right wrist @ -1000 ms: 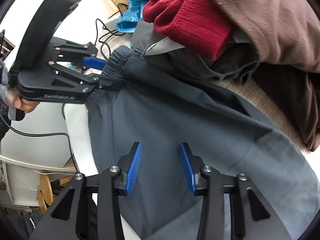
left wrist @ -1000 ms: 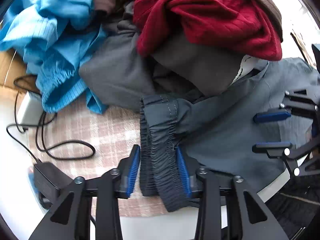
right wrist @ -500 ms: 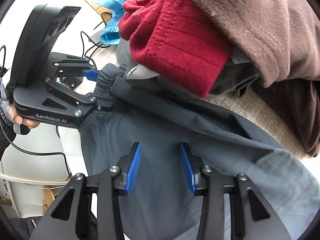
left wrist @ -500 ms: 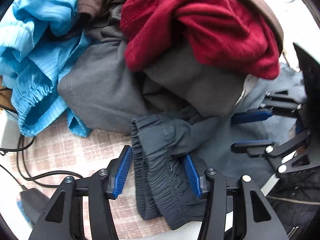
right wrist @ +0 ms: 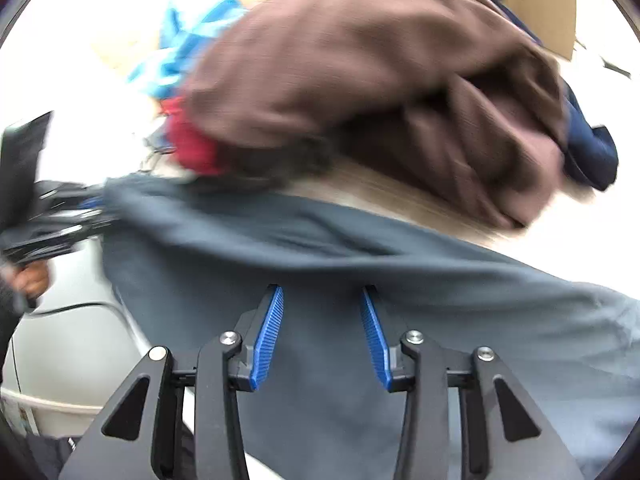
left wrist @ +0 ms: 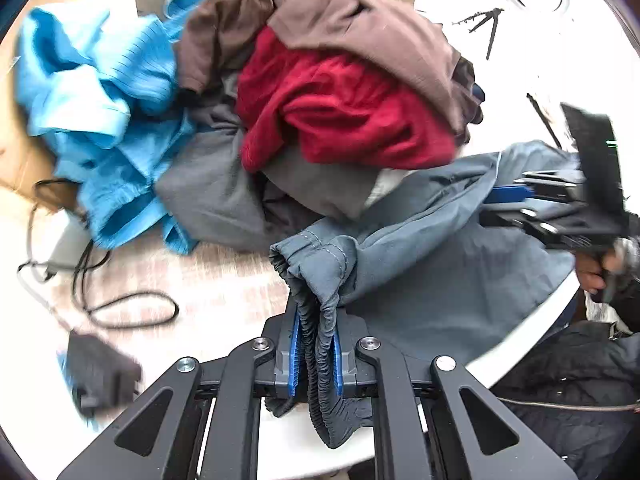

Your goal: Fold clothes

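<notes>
Grey-blue trousers [left wrist: 420, 264] lie across the table's front edge, partly under a heap of clothes. My left gripper [left wrist: 316, 316] is closing its jaws, and the blue pads pinch the gathered elastic waistband [left wrist: 320, 264], which is lifted and bunched. In the right wrist view the same trousers [right wrist: 320, 240] spread out beneath my right gripper [right wrist: 322, 300]. That gripper stands open just above the flat cloth with nothing pressed between its pads. The right gripper [left wrist: 508, 196] also shows at the right of the left wrist view, held by a hand [left wrist: 592, 276]. Both views are motion-blurred.
The heap holds a red knit [left wrist: 340, 120], a brown garment [left wrist: 360, 28], a bright blue one [left wrist: 100, 120] and a dark grey one [left wrist: 208, 192]. A black cable [left wrist: 120, 312] and adapter [left wrist: 96, 376] lie left on the checked tablecloth [left wrist: 224, 280]. A navy garment [right wrist: 588, 148] lies far right.
The left jaws closed from wide apart onto the waistband and rose, pulling it up into a bunch. The right gripper swept sideways over the trousers, still open.
</notes>
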`<state>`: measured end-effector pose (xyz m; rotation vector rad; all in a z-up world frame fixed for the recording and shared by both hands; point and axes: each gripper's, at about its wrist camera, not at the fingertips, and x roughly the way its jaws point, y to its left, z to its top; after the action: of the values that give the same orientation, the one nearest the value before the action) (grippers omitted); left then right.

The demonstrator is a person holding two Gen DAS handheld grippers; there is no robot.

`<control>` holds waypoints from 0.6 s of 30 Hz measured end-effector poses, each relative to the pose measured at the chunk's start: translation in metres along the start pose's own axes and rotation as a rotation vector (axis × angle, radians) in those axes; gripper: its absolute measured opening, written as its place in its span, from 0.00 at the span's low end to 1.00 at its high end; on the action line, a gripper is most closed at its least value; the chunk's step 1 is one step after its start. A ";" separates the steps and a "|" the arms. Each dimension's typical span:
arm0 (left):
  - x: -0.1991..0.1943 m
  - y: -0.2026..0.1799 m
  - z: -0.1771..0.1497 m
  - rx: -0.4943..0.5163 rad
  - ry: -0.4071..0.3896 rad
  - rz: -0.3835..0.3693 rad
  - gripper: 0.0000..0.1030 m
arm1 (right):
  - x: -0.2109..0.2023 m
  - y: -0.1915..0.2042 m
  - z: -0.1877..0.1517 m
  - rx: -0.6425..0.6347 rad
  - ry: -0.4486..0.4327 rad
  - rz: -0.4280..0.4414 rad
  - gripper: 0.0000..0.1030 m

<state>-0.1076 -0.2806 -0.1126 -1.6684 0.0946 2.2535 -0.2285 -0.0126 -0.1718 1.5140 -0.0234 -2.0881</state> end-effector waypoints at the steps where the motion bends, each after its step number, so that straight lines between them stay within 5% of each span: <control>1: -0.009 -0.008 -0.001 -0.006 -0.009 0.001 0.11 | 0.003 -0.009 0.000 0.015 0.005 -0.015 0.39; 10: -0.068 -0.103 0.039 0.024 -0.103 -0.056 0.11 | 0.002 -0.044 -0.002 0.023 0.019 0.122 0.39; 14: -0.066 -0.160 0.066 0.041 -0.128 -0.112 0.11 | -0.058 -0.082 -0.043 -0.017 -0.036 0.205 0.39; 18: -0.049 -0.234 0.095 0.077 -0.125 -0.158 0.11 | -0.115 -0.146 -0.102 0.007 -0.091 0.121 0.39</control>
<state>-0.1111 -0.0471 -0.0038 -1.4395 0.0187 2.2007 -0.1759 0.1923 -0.1560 1.3858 -0.1526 -2.0600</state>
